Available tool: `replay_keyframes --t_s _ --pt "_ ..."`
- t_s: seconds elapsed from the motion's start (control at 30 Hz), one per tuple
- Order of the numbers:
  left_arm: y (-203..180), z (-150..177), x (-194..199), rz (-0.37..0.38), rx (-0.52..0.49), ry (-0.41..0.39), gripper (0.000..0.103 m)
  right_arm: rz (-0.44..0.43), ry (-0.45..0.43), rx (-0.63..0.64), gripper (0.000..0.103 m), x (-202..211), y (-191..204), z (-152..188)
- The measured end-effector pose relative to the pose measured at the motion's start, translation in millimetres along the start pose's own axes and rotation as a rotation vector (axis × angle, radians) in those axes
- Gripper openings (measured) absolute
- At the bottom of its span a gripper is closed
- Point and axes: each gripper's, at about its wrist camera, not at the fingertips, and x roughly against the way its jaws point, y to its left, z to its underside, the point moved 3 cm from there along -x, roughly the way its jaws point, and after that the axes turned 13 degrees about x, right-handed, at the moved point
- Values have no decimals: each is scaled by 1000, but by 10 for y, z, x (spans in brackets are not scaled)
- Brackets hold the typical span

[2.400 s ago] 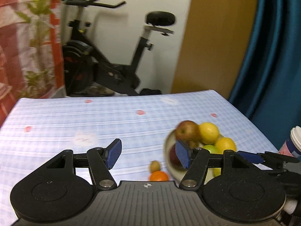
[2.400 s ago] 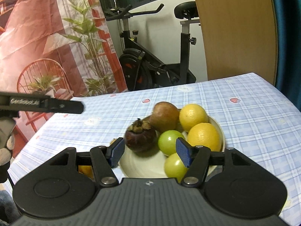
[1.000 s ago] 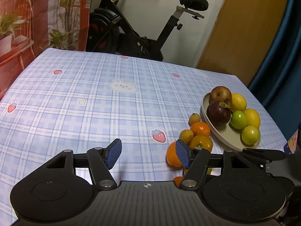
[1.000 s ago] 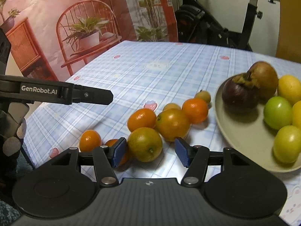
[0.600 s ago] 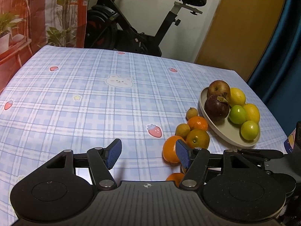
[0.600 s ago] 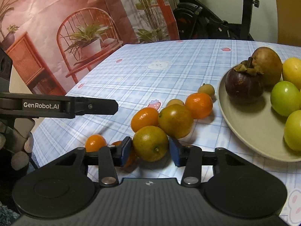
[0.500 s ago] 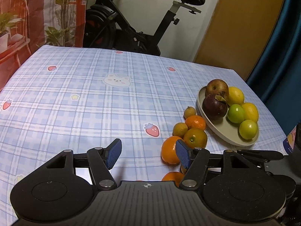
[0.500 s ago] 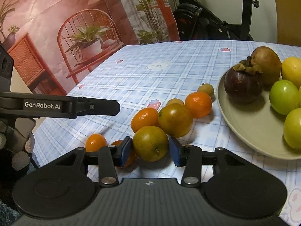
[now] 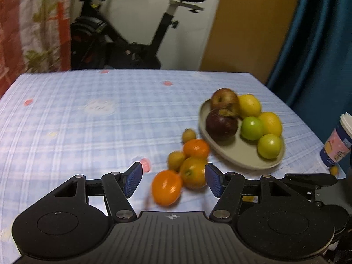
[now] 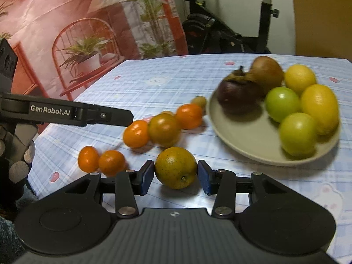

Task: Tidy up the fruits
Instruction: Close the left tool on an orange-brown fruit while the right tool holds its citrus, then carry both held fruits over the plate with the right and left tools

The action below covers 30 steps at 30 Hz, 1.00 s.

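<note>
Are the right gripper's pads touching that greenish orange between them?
Touching. In the right wrist view both blue pads of the right gripper sit flush against the sides of the greenish orange, no gap showing.

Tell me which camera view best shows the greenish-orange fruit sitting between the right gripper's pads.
The right wrist view: the greenish-orange fruit sits sharp and unobstructed between the right gripper pads, which touch both its sides. The left wrist view hides it; only part of that gripper's body shows at the right edge.
</note>
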Motion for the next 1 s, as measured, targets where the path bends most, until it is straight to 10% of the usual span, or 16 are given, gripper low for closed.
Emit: replay_keyframes --t_s 0.17,1.0 --pt "-163 -2 -229 29 -62 45 51 25 -10 -17 46 41 -70 27" --pt "-324 125 -572 -20 -221 119 44 55 -22 -17 46 104 -128 69"
